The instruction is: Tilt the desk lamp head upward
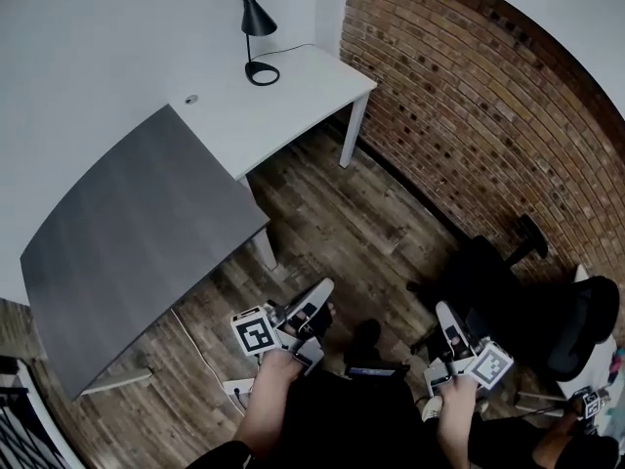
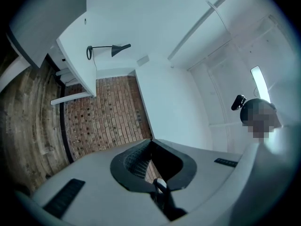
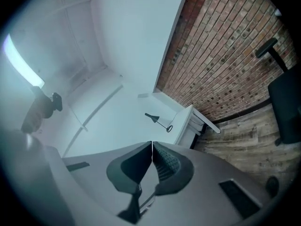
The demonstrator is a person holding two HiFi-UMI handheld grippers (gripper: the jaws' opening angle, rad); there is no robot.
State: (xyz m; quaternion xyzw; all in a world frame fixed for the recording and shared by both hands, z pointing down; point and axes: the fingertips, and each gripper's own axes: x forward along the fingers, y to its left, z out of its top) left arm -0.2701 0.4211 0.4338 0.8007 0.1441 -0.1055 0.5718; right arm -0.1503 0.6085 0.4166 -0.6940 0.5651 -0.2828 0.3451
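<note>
Task not yet begun. The black desk lamp (image 1: 256,22) is set on the white tabletop (image 1: 303,96), at that tabletop's far edge against the plain wall. Its lamp head (image 1: 252,8) is angled downward over the ring base (image 1: 249,74).

The left hand-held gripper (image 1: 320,291) is seen with jaws pressed together and nothing between them. The right hand-held gripper (image 1: 444,313) is likewise closed and empty. Both are held low, well apart from the white tabletop, over the wood floor (image 1: 332,213). A grey tabletop (image 1: 137,223) is butted against the white tabletop's near side, and a brick wall (image 1: 469,96) is met at its right end.

The step in hand is judged to be the approach.
- The white tabletop is best reached round its open right side, so the grey slab is not leaned over.
- One gripper's jaws should be opened before the lamp head is reached, not at contact.
- The cone is best taken near its wide rim, or lifted from beneath.
- The base looks light and may be slid or tipped, so it should probably be pinned down by the other gripper.
- The head should be raised slowly about its joint. How stiff that joint is cannot be told.
</note>
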